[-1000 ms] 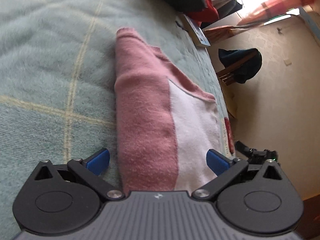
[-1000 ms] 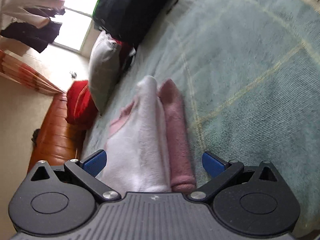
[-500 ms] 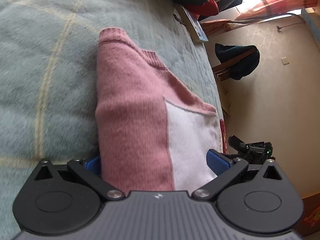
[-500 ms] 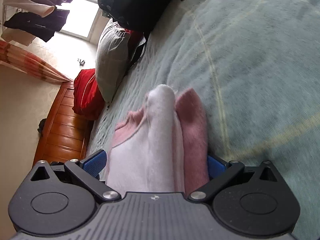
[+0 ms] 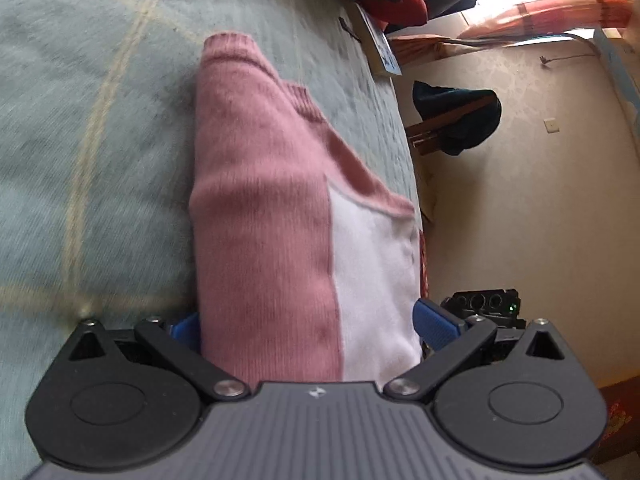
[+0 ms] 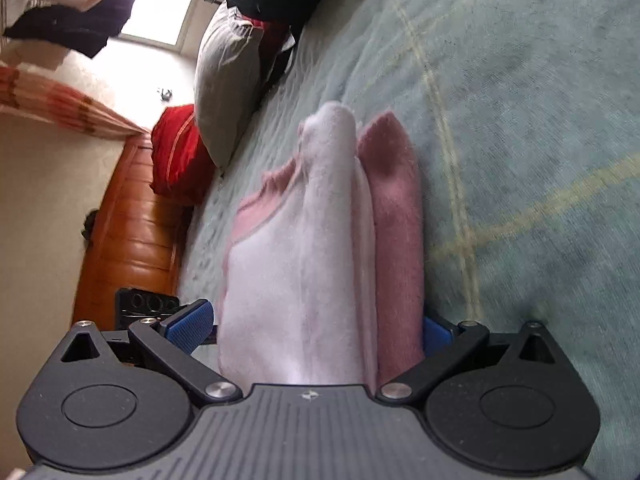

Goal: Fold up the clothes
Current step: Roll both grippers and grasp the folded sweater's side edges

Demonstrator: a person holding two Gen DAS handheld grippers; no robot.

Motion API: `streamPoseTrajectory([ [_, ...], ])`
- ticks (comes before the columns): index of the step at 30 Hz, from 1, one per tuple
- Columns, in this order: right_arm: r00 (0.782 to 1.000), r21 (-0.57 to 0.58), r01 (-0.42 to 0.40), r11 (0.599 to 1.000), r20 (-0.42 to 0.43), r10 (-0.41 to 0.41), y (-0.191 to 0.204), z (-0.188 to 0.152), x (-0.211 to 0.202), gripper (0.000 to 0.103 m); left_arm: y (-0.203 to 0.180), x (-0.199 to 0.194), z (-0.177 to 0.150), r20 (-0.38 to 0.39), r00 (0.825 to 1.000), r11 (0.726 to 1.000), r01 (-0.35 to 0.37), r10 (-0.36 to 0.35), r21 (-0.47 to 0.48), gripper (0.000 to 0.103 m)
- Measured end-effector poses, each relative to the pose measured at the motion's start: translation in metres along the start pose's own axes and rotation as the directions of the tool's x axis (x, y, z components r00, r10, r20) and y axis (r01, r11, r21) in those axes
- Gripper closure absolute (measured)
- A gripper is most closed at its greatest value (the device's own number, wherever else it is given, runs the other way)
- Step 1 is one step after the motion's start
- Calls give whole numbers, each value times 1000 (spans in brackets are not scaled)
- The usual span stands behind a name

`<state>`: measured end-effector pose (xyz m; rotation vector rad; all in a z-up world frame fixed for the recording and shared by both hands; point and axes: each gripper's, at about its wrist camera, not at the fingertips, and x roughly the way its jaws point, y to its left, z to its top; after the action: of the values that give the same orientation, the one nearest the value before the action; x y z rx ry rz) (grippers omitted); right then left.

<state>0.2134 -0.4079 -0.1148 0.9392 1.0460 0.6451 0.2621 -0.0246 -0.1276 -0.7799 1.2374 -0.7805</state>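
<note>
My left gripper (image 5: 308, 322) stands wide, its 2 blue pads either side of the folded pink-and-white sweater (image 5: 280, 216), the garment filling the gap; I cannot tell whether the pads actually press it. My right gripper (image 6: 318, 326) straddles the same sweater (image 6: 320, 248) from the other end (pads apart, again I cannot tell if they bite). The sweater lies folded on the green plaid blanket (image 5: 80, 120) covering the bed. Beyond it I see a grey pillow (image 6: 224, 88), a red cushion (image 6: 176, 156) and the wooden bed frame (image 6: 128, 248).
</note>
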Motion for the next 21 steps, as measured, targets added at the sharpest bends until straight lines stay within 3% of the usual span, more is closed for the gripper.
streamPoseTrajectory([
  [5,1000,7,-19,1000,2,19,-2,11,12,0,-6,10,6,-8,1000,1000,-24,24,10,1],
  [11,999,-24,-44,999,-24,43,-1,-4,2,0,-2,-2,-6,-44,999,1000,29,-29,9,1],
  [13,998,-8,-55,998,-26,55,-3,0,4,0,1,3,1,-41,999,999,25,-26,-28,1],
  [21,994,6,-101,995,-39,102,-7,4,7,0,-5,8,3,-69,997,1000,24,-25,-5,1],
])
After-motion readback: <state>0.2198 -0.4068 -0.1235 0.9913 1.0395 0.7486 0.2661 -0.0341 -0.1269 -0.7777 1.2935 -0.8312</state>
